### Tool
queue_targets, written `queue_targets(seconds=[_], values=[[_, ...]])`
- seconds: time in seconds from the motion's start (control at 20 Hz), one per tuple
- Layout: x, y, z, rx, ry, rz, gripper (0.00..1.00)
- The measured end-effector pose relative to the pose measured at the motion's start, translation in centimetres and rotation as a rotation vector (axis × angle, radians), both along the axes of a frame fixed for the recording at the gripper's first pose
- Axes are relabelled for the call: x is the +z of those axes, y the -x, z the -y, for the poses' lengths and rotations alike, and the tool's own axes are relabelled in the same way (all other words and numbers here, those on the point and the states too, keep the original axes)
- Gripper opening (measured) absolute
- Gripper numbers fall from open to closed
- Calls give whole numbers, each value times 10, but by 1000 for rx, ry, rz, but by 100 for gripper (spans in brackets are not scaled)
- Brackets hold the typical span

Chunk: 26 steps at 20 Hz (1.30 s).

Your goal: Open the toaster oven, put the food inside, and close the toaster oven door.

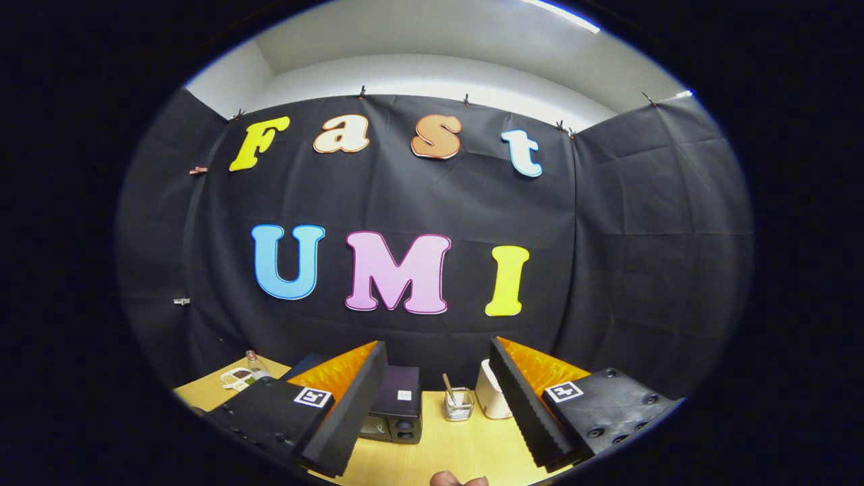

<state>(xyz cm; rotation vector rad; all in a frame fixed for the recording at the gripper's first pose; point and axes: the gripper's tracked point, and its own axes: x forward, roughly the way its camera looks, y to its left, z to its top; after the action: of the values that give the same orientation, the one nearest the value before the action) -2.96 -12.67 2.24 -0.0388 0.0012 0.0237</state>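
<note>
Between my gripper's (437, 398) two fingers, which stand wide apart with nothing held, I see the pale wooden table (459, 449) stretching back to the black cloth wall. Beyond my left finger (351, 412) sits the dark toaster oven (395, 405), its door closed and partly hidden by that finger. Just beside it stand a small glass jar (459, 403) with a stick in it and a white container (491, 391). Farther left I make out a bottle (255, 364) and a small tray of food (237, 378).
</note>
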Motion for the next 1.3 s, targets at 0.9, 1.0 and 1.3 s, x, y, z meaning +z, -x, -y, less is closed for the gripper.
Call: queue_targets(seconds=[0.9,1.0,1.3], values=[[8,1,7,1,18,28,99],[7,3,7,4,14,26,99],[4,0,9,5,14,20,99]])
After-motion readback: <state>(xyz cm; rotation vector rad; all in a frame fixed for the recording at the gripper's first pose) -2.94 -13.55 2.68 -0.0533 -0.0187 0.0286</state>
